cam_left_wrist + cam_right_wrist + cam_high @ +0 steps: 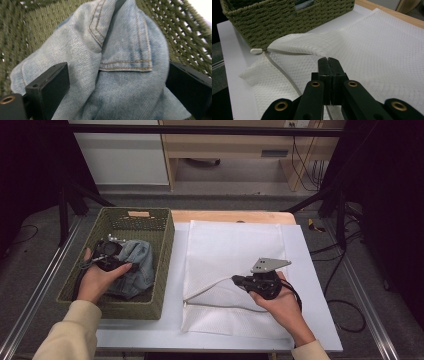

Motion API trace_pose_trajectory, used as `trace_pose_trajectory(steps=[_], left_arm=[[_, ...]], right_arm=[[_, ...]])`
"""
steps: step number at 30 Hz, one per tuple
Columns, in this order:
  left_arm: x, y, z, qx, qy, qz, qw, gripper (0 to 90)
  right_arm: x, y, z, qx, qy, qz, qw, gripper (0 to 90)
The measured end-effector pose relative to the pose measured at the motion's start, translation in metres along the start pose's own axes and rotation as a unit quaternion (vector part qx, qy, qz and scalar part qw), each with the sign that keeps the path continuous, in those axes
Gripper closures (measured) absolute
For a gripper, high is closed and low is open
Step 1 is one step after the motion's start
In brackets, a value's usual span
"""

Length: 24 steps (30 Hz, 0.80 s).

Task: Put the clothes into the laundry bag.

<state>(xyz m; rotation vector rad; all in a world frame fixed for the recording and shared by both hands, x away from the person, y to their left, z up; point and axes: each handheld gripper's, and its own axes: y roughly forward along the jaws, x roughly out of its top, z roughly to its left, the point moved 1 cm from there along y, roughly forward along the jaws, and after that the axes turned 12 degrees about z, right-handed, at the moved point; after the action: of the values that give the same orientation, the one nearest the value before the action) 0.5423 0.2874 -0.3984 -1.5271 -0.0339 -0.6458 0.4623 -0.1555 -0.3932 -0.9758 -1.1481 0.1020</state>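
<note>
Crumpled light-blue jeans (139, 266) lie in a green woven basket (167, 250) at the table's left. My left gripper (122, 258) reaches down into the basket. In the left gripper view its jaws stand wide apart around the jeans (120, 50), and denim bulges between them. A white mesh zip bag (235, 242) lies flat in the middle of the table. My right gripper (234, 280) is shut on the bag's upper edge and holds the mouth a little raised. In the right gripper view the gripper (328, 60) pinches the mesh bag (374, 50) just above its zip.
The zip's white pull (256, 51) lies at the bag's corner, close to the basket's wall (287, 20). A white board (310, 285) covers the table under bag and basket. Black frame posts (341, 215) and cables stand beyond the right edge.
</note>
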Motion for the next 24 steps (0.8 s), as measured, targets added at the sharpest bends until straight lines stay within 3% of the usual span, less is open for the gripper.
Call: trace_pose_trajectory(steps=[3,5,11,14,16,20,22,24], left_arm=[[0.001,0.008,0.0,-0.001,-0.001,0.005,1.0,3.5],[0.002,0.015,0.0,-0.014,-0.016,0.008,0.9997,2.0],[0.003,0.034,-0.003,-0.006,-0.008,0.015,0.9998,0.0],[0.006,0.035,-0.007,-0.004,-0.024,0.014,0.9996,0.0],[0.009,0.035,-0.009,0.0,-0.02,0.021,0.9996,0.0],[0.01,0.036,-0.005,-0.026,-0.046,0.018,0.9984,0.0],[0.011,0.034,-0.004,-0.037,-0.072,0.012,0.9966,0.0],[0.012,0.034,-0.005,-0.047,-0.083,0.007,0.9954,0.0]], right_arm=[[0.0,0.0,-0.001,0.0,0.0,-0.001,1.0,89.7],[0.0,0.001,-0.001,0.002,0.002,0.0,1.0,89.7],[-0.001,0.0,-0.003,0.002,0.003,-0.001,1.0,89.7],[-0.002,0.002,-0.004,0.002,0.006,0.0,1.0,89.7],[-0.002,0.003,-0.005,0.002,0.007,0.003,1.0,89.7],[-0.003,0.006,-0.004,0.002,0.005,0.005,1.0,89.7],[-0.003,0.006,-0.003,0.002,0.005,0.005,1.0,89.7],[-0.002,0.006,-0.004,0.003,0.006,0.005,1.0,89.6]])
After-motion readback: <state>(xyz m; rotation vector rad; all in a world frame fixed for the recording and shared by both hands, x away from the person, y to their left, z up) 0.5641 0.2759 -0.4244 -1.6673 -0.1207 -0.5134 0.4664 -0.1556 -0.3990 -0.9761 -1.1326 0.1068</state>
